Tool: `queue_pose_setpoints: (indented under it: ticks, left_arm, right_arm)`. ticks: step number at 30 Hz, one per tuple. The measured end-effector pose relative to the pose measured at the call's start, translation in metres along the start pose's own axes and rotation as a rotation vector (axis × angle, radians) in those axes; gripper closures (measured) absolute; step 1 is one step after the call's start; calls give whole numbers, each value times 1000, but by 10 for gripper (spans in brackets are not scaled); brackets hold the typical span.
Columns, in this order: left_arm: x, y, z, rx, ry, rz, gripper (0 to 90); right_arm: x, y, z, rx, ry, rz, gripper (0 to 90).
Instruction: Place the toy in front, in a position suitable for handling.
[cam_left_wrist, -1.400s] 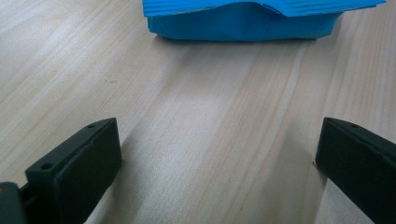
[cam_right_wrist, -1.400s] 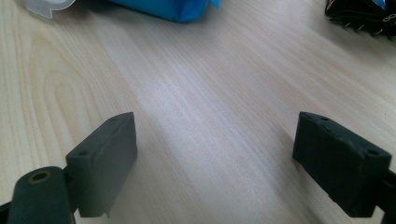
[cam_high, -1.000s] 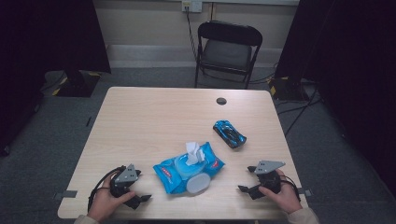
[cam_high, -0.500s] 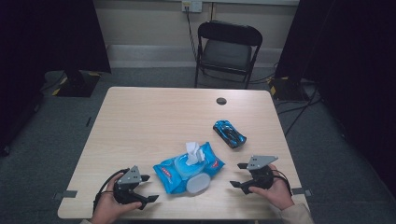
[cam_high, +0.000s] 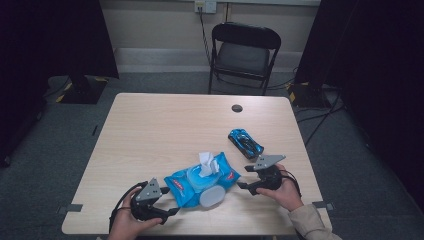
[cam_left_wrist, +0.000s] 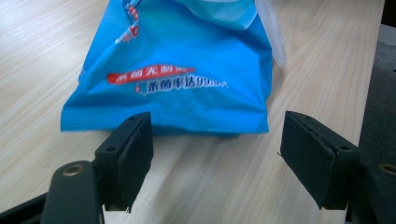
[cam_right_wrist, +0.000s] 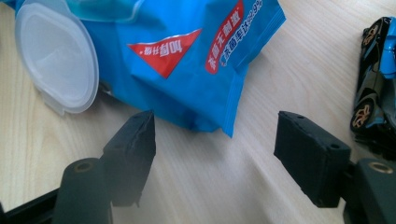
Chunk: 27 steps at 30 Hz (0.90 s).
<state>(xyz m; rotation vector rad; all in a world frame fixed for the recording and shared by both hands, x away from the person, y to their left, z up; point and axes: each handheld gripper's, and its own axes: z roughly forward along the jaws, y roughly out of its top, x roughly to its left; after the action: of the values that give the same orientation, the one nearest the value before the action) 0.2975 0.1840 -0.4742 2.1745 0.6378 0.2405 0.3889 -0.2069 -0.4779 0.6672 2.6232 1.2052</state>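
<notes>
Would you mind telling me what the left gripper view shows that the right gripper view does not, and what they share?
The left gripper view alone shows the wipes pack's sealed end with a red banner and white lettering, and the left gripper in front of it, jaws apart with nothing between them. The right gripper view alone shows the flipped-open clear lid in full, the blue and black toy car, a red triangle label, and the right gripper, jaws likewise apart. Both share the blue pack and the pale wooden table.
</notes>
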Motion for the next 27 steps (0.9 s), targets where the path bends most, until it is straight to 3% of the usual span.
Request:
queue_pose_setpoints:
  ticks: [4, 7, 12, 15, 18, 21, 25, 26, 27]
  left_arm:
    - [-4, 7, 5, 7, 19, 20, 258]
    - [-3, 7, 9, 18, 26, 13, 257]
    - [-10, 9, 12, 27, 26, 2, 214]
    - [-12, 10, 13, 44, 43, 23, 214]
    - [-8, 6, 18, 57, 52, 9, 248]
    - [-7, 6, 19, 63, 70, 20, 325]
    - [-7, 8, 20, 76, 58, 11, 351]
    - [-7, 7, 20, 73, 30, 9, 451]
    - [-7, 7, 20, 76, 36, 11, 502]
  right_arm:
    - [0, 3, 7, 12, 33, -21, 380]
    - [0, 6, 11, 11, 23, -32, 397]
    - [-2, 10, 16, 13, 39, -30, 435]
    - [-4, 10, 16, 2, 55, -22, 521]
    - [-4, 9, 16, 4, 65, -20, 561]
    - [-3, 10, 17, 13, 62, -23, 596]
    - [-3, 10, 17, 16, 57, -10, 643]
    - [-3, 10, 17, 16, 54, -11, 658]
    - [-3, 10, 17, 17, 56, -8, 664]
